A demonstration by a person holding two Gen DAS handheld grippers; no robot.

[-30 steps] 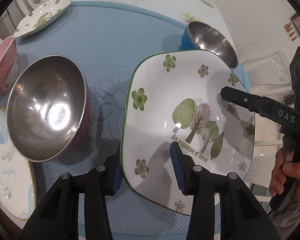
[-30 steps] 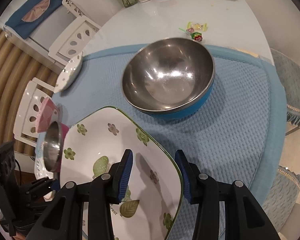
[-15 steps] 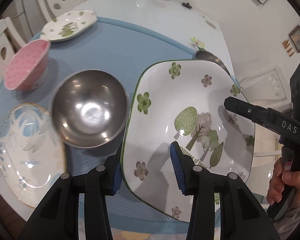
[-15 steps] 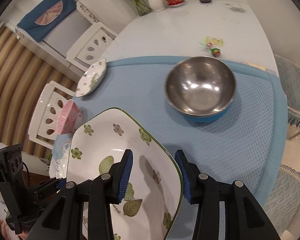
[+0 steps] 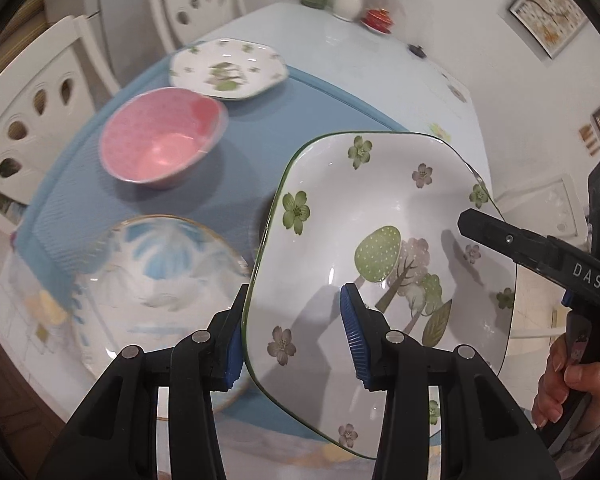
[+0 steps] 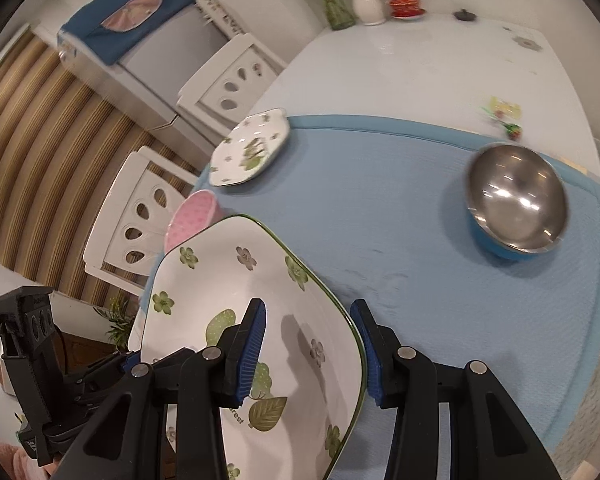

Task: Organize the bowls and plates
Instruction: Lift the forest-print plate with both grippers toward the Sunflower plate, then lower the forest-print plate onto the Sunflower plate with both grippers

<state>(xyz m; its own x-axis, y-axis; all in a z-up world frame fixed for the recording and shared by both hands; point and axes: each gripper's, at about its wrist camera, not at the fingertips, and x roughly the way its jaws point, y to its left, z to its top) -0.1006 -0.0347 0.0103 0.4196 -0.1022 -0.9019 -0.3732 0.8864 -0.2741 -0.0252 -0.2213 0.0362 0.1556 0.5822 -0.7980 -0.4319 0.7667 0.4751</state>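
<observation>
From the left wrist camera, we are holding the square white floral plate with the green rim (image 5: 384,240) up above the blue quilted table mat (image 5: 260,120), the left gripper (image 5: 290,332) pinching its near-left edge, one pad under the rim, one inside the well. The right gripper (image 5: 496,232) is reaching in across the plate's far-right edge; whether it is clamping we cannot tell here. Just beside and below, to the left, we are seeing the round blue-and-white plate with the gold rim (image 5: 152,280), likely the stacking spot; the left hand is nearer. Beyond: one pink patterned bowl (image 5: 162,136) and one smaller white floral plate (image 5: 228,68). Switching to the right wrist camera, we are seeing the right gripper (image 6: 312,348) straddling the plate's (image 6: 228,296) right rim, pads around it, and one steel bowl with a blue outside (image 6: 518,204) well apart. We are counting three plates, two bowls.
</observation>
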